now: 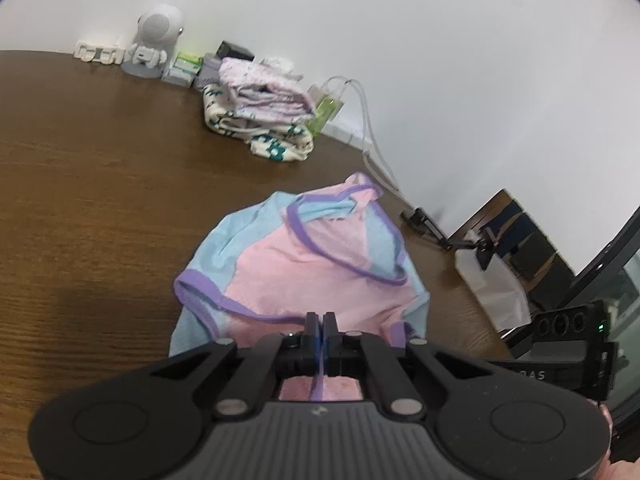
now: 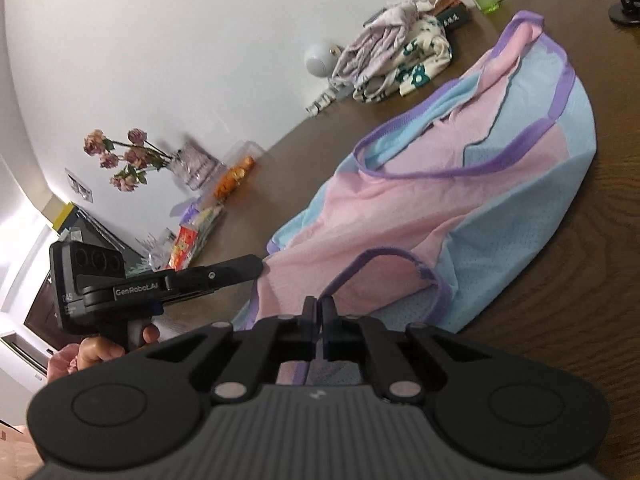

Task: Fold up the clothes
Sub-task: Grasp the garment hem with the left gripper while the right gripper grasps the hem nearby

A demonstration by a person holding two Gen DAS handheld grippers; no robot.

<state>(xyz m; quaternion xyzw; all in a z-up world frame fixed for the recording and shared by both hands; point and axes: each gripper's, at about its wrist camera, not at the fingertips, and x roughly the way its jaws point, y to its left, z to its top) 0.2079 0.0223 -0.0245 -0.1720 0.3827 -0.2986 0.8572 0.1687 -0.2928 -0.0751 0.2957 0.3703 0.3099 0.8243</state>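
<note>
A pink and light-blue mesh top with purple trim lies crumpled on the brown table. My left gripper is shut on its near purple-edged hem, and pink fabric shows under the closed fingers. In the right wrist view the same top spreads ahead. My right gripper is shut on a purple-trimmed edge of it, with cloth running down between the fingers. To its left, a hand holds the left gripper, whose fingers reach the top's left edge.
A pile of folded clothes sits by the far wall beside a green bottle and a white astronaut figure. Flowers in a vase and snack packets stand along the wall. A small camera stand is at the right.
</note>
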